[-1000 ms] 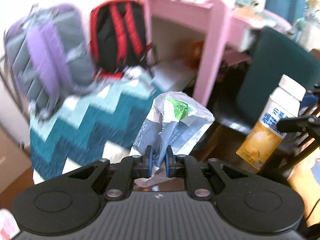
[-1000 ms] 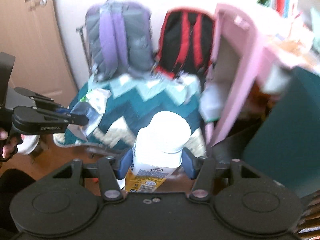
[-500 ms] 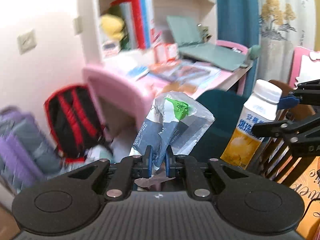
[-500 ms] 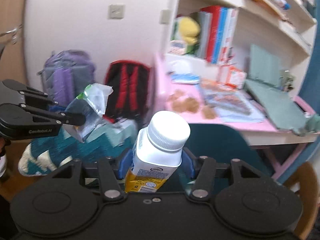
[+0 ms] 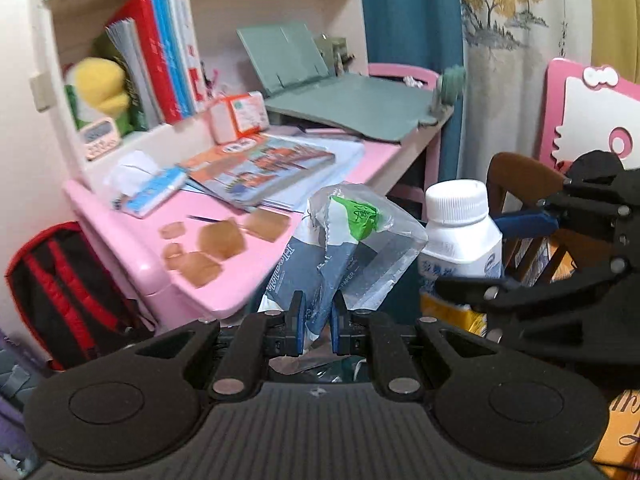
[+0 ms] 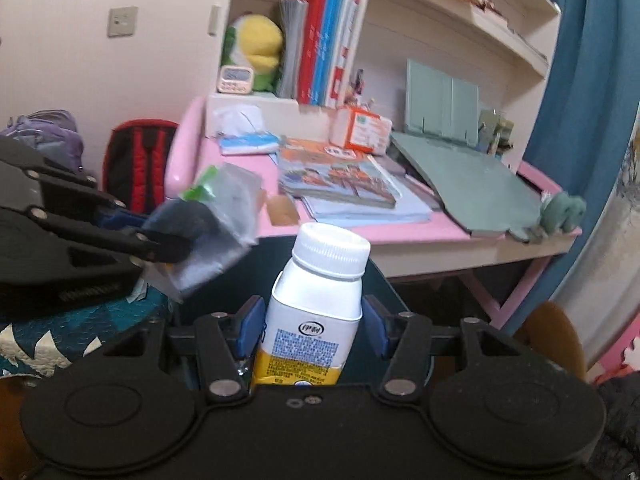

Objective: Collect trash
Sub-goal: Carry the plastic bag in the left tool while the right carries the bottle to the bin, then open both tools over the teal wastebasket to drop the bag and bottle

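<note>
My left gripper (image 5: pixel 316 320) is shut on a crumpled clear and blue plastic wrapper (image 5: pixel 348 248) with a green patch, held up in the air. The wrapper also shows in the right wrist view (image 6: pixel 216 224), with the left gripper (image 6: pixel 160 246) at the left. My right gripper (image 6: pixel 312 326) is shut on a white bottle (image 6: pixel 320 300) with a white cap and a yellow and blue label. The bottle also shows in the left wrist view (image 5: pixel 460 240), just right of the wrapper, with the right gripper (image 5: pixel 520 256) around it.
A pink desk (image 5: pixel 256 268) ahead carries books (image 5: pixel 256 168), brown paper scraps (image 5: pixel 216 244), a tissue pack (image 5: pixel 148 188) and a green stand (image 5: pixel 344 92). Shelves with books stand behind. A red and black backpack (image 5: pixel 52 280) leans at the left. A dark teal chair (image 6: pixel 384 292) stands below.
Both grippers have swung up and to the right, from the backpacks and patterned blanket to the pink desk and shelves. Each keeps its hold. The bottle is now closer to the wrapper.
</note>
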A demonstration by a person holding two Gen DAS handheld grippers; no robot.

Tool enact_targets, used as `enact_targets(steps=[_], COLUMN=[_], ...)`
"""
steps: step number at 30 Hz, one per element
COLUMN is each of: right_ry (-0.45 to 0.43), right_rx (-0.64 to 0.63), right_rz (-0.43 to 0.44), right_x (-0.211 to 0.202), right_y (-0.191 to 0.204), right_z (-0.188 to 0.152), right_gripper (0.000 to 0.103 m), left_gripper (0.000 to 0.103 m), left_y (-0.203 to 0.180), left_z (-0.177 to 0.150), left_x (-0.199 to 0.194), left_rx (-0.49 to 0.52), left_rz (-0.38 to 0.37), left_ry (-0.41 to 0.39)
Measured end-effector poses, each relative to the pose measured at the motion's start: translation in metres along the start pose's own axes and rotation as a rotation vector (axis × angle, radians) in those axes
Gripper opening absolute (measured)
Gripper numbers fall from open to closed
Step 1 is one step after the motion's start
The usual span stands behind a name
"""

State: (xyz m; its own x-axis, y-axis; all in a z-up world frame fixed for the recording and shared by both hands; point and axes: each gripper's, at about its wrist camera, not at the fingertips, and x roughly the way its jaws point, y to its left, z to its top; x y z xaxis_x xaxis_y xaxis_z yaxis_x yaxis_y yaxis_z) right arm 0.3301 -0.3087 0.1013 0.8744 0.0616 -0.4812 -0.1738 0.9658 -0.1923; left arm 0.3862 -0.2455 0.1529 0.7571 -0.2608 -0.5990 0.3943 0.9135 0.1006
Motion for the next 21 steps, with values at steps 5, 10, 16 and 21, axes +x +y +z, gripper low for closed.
enact_targets(steps=[5,10,16,21], right_ry=[0.052,0.129,0.204,0.241], right_rx=[0.004,-0.004,0.001,0.005], right_rz=[0.014,0.033,0.05,0.07], right_x=[0.027,0.053,0.074,0.082], right_y=[-0.007,-0.007,-0.007,-0.007], right_z=[-0.01,-0.019,-0.029,-0.034], right_gripper=[0.053,0.053,0.053,0.053], left_gripper=[0.011,0.012,0.012,0.012], left_y=[-0.007,-0.005,-0.011,-0.017], left_z=[-0.001,-0.009,-0.017,-0.019], left_x=[0.047,0.085,0.106,0.113], left_rx=[0.014,0.018,0.048,0.071], left_rz=[-0.037,-0.062,-0.082,-0.096], left_ry=[0.088,0.172,0.223,0.239])
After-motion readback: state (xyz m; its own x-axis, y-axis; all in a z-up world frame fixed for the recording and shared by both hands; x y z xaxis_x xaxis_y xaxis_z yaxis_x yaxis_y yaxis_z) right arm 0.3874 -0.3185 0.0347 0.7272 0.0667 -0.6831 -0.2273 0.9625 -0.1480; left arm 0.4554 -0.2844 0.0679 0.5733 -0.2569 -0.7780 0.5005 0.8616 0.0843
